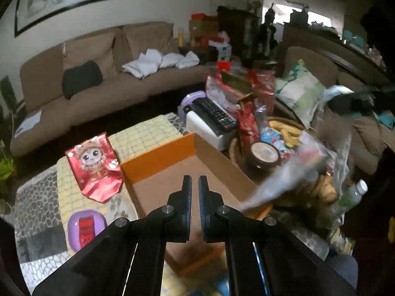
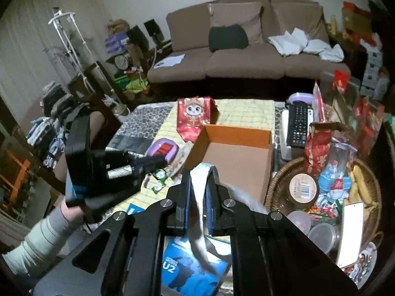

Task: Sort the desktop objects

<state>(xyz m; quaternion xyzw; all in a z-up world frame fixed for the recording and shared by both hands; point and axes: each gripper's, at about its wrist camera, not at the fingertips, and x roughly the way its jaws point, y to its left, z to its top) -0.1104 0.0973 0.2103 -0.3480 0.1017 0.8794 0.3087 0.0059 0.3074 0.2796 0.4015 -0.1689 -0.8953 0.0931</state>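
Downward-tilted, the closed left gripper (image 1: pixel 195 181) is empty; the right gripper (image 2: pixel 199 175) pinches seemingly a white wrapper (image 2: pixel 198 197).

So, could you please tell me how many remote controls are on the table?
1. The remote lies on a white box beside the orange box, left of the basket. The clutter there may hide others.

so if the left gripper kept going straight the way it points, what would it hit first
Most likely the brown cardboard floor of the open orange box: the shut, empty left gripper points down into it, and nothing shows between, though depth is hard to judge.
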